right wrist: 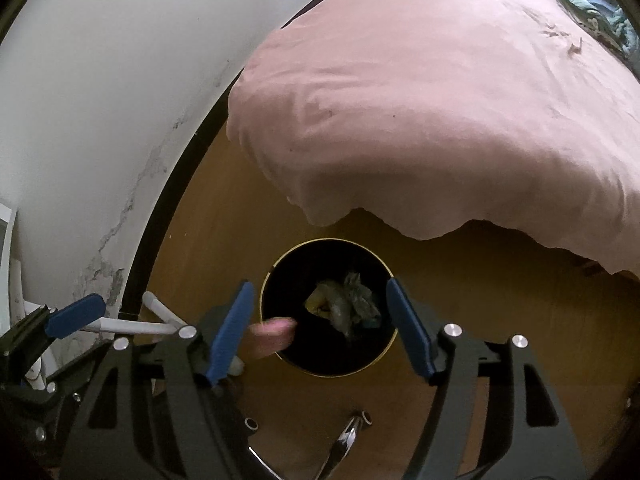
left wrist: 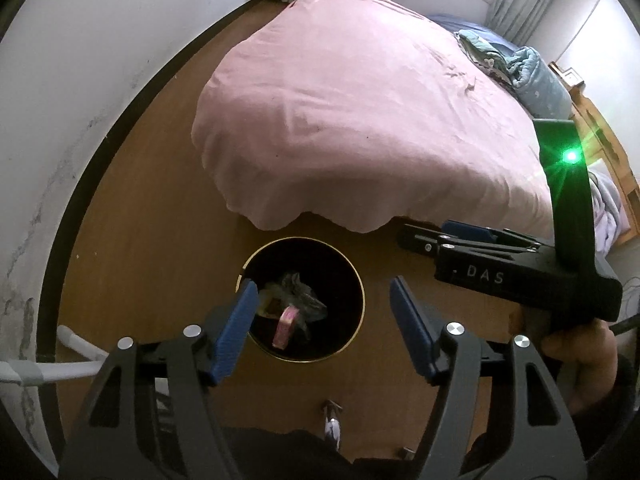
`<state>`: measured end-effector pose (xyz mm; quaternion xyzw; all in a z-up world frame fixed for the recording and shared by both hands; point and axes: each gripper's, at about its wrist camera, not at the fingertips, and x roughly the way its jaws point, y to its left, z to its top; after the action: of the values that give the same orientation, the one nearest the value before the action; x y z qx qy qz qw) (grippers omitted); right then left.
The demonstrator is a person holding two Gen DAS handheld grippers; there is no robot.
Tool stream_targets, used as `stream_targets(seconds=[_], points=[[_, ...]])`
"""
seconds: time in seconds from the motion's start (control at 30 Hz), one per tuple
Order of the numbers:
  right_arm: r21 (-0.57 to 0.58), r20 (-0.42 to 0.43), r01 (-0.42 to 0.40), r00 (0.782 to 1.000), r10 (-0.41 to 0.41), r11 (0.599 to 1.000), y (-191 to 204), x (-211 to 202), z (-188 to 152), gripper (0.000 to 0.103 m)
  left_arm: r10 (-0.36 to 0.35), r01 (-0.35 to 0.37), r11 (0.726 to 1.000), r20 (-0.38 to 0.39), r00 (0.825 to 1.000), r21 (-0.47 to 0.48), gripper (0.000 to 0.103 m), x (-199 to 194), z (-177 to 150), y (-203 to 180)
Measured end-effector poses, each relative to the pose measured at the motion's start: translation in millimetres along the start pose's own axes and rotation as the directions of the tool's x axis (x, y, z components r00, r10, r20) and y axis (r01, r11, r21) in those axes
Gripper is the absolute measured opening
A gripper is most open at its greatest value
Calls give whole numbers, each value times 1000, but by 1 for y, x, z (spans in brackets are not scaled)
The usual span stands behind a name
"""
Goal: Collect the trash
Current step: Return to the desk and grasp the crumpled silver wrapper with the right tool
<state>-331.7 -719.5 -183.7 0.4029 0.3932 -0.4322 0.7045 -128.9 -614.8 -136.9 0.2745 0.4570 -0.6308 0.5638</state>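
A round black trash bin with a gold rim (left wrist: 362,292) stands on the wooden floor by the foot of the bed; it also shows in the right wrist view (right wrist: 267,280). Crumpled wrappers (left wrist: 298,292) (right wrist: 344,300) lie inside it. A small pink item (left wrist: 285,330) is in the bin's mouth, blurred at the bin's left rim in the right wrist view (right wrist: 272,334). My left gripper (left wrist: 324,326) is open and empty above the bin. My right gripper (right wrist: 320,326) is open and empty above the bin, and shows side-on in the left wrist view (left wrist: 444,236).
A bed with a pink cover (left wrist: 360,100) (right wrist: 460,100) overhangs just behind the bin. A white wall with a dark skirting (left wrist: 60,120) runs along the left. White tubes (left wrist: 68,368) (right wrist: 132,326) lie by the wall. A chrome chair leg (right wrist: 348,436) is near the bottom edge.
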Motion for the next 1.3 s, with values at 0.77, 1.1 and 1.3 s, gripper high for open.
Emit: stream_targets(seconds=[0.77,1.1,1.3], points=[[-493,131,-168,956,263,854,191,-106,-60,88,325,-249,928,278,904,-276,96,-272,-138,49],[-830,-311,-496,792,526,255,413,-173,-227,88,686,-422,574,129,716,-702,96,-419,-373,137],[-836,-517,-543,734,440,-77,494,-186,-339,83,741,-399,396,31,671,-827,96,-451,-481,152]])
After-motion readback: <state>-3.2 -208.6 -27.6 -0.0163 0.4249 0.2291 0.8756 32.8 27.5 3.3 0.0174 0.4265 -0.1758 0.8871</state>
